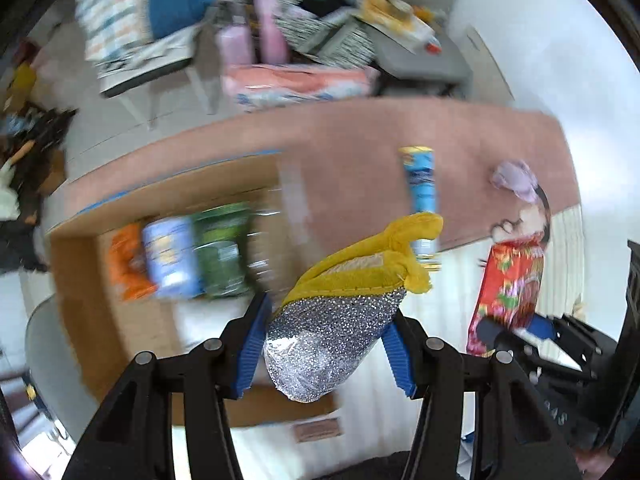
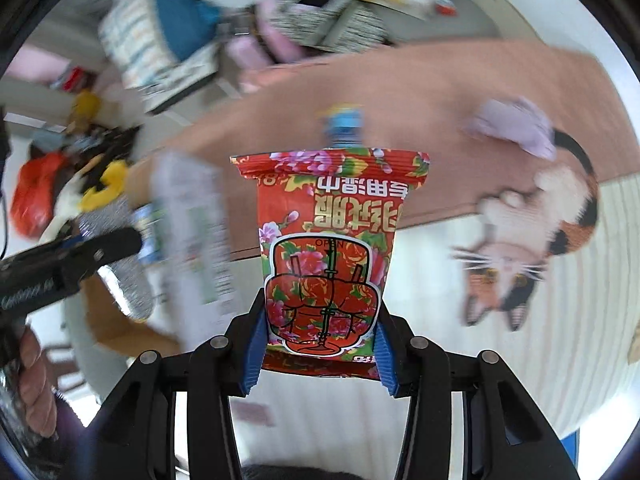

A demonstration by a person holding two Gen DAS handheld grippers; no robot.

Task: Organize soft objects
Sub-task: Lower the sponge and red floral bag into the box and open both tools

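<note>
My left gripper [image 1: 326,344] is shut on a yellow and silver glitter scrub mitt [image 1: 340,312], held above the edge of an open cardboard box [image 1: 76,280]. The box holds several soft packs: orange, blue and green [image 1: 180,256]. My right gripper [image 2: 320,344] is shut on a red floral wet-wipes pack [image 2: 328,248], held upright over the white cloth. The pack also shows in the left wrist view [image 1: 508,292]. A blue tube pack [image 1: 420,184] and a lilac cloth [image 1: 516,178] lie on the brown table [image 1: 352,148].
A cat-print mat [image 2: 532,240] lies on the white cloth at the right. Beyond the table are a chair with cushions [image 1: 132,28], a striped basket [image 1: 332,20] and pink packs [image 1: 296,80]. Clutter lies on the floor at the far left [image 2: 60,184].
</note>
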